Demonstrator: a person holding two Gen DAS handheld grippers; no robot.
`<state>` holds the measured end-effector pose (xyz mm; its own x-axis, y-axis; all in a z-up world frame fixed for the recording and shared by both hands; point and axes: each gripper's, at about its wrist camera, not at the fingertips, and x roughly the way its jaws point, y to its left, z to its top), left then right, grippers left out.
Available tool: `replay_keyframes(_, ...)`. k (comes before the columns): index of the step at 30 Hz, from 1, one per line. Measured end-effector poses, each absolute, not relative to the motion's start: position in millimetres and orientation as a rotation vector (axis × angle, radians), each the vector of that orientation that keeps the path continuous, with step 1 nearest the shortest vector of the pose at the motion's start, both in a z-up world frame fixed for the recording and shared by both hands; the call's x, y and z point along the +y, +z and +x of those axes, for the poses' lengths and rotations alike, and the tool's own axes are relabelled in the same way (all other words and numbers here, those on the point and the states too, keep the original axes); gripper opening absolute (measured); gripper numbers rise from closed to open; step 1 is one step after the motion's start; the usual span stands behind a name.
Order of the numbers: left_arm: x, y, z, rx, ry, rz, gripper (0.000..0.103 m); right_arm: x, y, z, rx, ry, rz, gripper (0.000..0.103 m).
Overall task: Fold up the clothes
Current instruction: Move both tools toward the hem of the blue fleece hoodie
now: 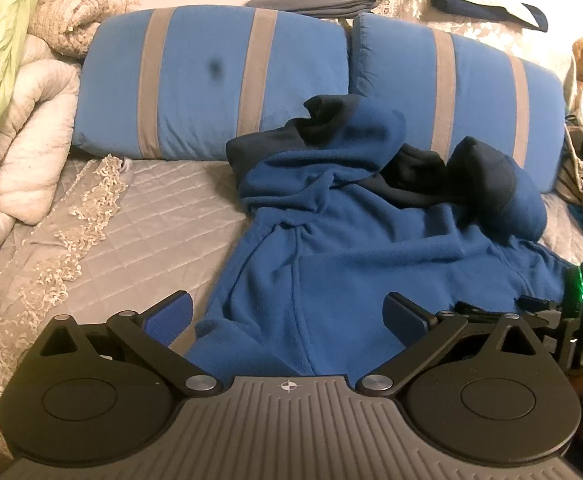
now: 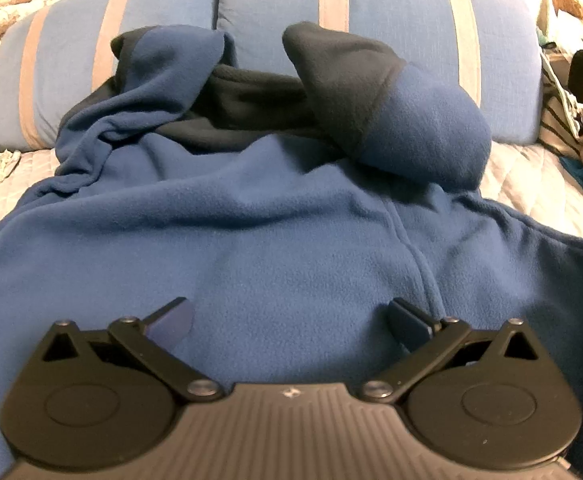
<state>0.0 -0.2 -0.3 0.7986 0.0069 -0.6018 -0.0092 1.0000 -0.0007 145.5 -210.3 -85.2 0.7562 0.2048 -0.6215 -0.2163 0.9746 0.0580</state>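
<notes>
Hovering both tools, left point(image 1: 289, 316) and right point(image 2: 291, 322), spread wide and empty over a rumpled blue fleece garment point(image 1: 371, 248) on the bed point(image 1: 131, 208), I judge it unfolded; next comes pinching its near edge.

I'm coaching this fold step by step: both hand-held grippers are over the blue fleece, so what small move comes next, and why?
Probably lower the open left hand-held gripper and the open right hand-held gripper to pinch the near edge of the blue fleece. Neither holds cloth, and the dark-cuffed sleeves lie bunched against the striped pillows.
</notes>
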Motion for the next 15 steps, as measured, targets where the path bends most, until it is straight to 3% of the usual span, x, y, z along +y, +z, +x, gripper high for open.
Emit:
replay_keyframes(7, -1.4, -2.1, 0.0, 0.642, 0.004, -0.003, 0.103, -205.8, -82.2, 140.5, 0.701, 0.189, -0.016, 0.102)
replay_keyframes(15, -0.1, -3.2, 0.7, 0.651, -0.007, -0.025, 0.103, -204.2, -65.2, 147.9, 0.862, 0.196, -0.034, 0.102)
